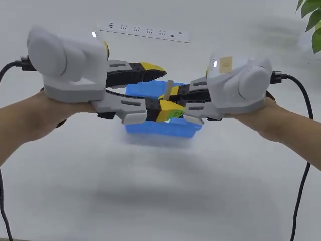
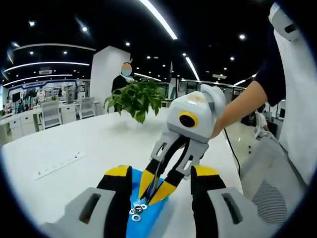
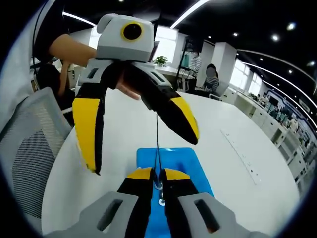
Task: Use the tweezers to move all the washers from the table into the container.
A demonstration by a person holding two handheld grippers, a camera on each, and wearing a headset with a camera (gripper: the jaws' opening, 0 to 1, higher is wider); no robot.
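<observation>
Washers [image 2: 136,212], small silvery rings, in blue container [image 3: 178,161]; right gripper [image 3: 158,176] clenched on thin tweezers [image 3: 157,141], left gripper [image 2: 161,173] jaws apart.

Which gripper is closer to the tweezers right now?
Right. The right gripper is shut on the tweezers; the left gripper hangs open facing them, above the blue container.

Made out no readable text, brand or number; saw blurred, illegible marks on the power strip [image 1: 144,31] near the far edge of the table [image 1: 150,196].
</observation>
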